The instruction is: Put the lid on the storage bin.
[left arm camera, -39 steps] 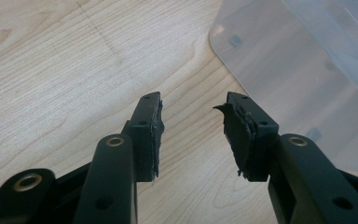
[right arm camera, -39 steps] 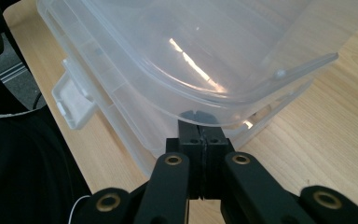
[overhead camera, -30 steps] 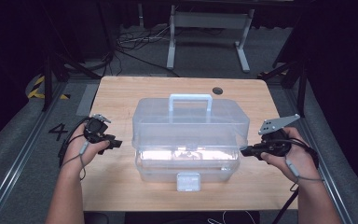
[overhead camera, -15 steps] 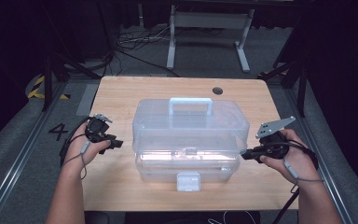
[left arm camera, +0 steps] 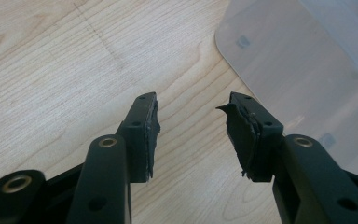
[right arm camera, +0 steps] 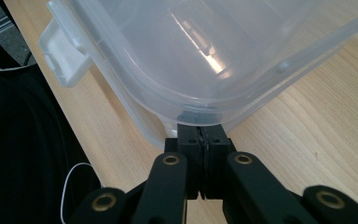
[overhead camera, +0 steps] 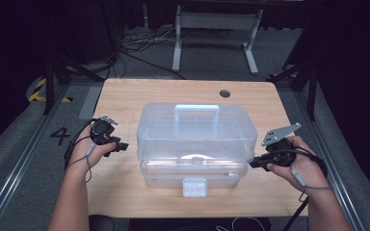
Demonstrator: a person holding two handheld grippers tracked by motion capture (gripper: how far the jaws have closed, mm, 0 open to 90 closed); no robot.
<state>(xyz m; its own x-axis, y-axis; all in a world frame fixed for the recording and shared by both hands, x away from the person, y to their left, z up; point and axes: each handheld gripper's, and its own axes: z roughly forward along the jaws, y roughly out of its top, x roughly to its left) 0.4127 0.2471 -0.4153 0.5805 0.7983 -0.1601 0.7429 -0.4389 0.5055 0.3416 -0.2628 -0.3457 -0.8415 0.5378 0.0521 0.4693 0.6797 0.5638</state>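
Clear plastic box point(overhead camera: 196, 139) on bench point(overhead camera: 125, 96): I judge it light, flexy, slick. Right gripper point(right arm camera: 202, 135) fingers together under its lid rim; left gripper point(left arm camera: 191, 126) fingers apart, just opening, empty. Best grip: top handle point(overhead camera: 197, 109).

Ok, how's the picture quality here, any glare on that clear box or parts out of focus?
High view: soft, with a bright glare patch on the clear plastic box and dark surroundings. Right gripper view: a white glare streak on the box lid; wood grain sharp. Left gripper view: table grain crisp, evenly lit, the box slightly hazy.
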